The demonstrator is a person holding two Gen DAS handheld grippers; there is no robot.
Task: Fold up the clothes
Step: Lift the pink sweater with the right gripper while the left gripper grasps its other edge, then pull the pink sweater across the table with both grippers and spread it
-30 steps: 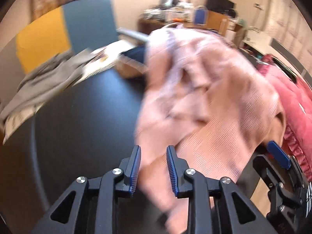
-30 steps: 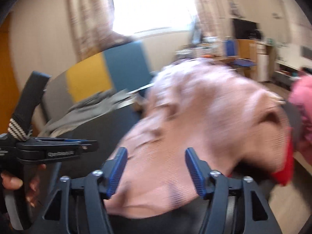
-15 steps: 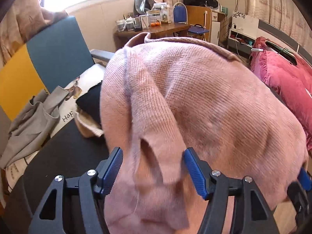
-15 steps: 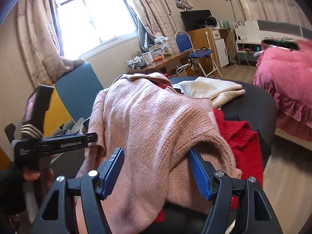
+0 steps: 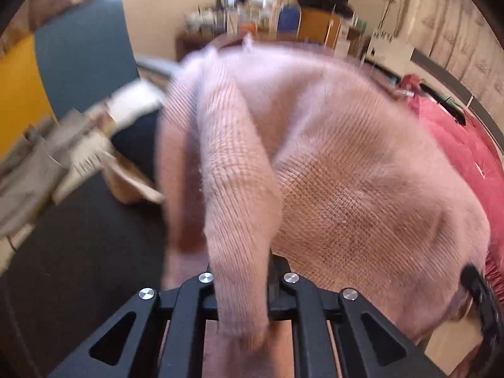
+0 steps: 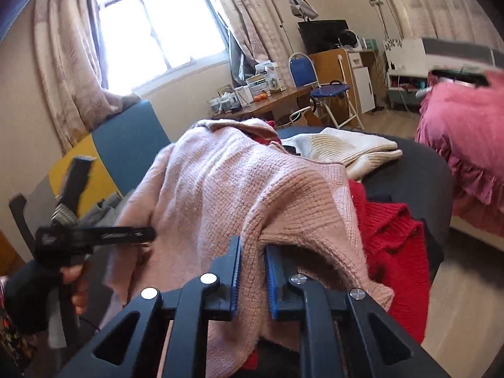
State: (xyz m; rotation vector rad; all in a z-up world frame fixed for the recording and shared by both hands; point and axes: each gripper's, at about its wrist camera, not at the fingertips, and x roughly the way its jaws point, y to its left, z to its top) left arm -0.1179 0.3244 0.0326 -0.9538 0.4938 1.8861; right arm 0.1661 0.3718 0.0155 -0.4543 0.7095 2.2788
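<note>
- Half a second ago both sets of jaws stood wide around the pink sweater (image 6: 239,189); now both are closing on the knit.
- The left hand-held gripper (image 5: 241,286) pinches a hanging fold, probably a sleeve, between its jaws.
- The right hand-held gripper (image 6: 252,271) has its blue pads pressed onto the sweater's near edge.
- With two holds taken, the sweater looks ready to be lifted and spread for its first fold.
- The sweater lies heaped on the dark round desk (image 6: 419,170), over a red knit (image 6: 390,239), with a cream sweater (image 6: 349,149) behind.
- Around: a blue-and-yellow chair (image 6: 126,145), bright window (image 6: 157,28), pink bedspread (image 6: 463,135).
</note>
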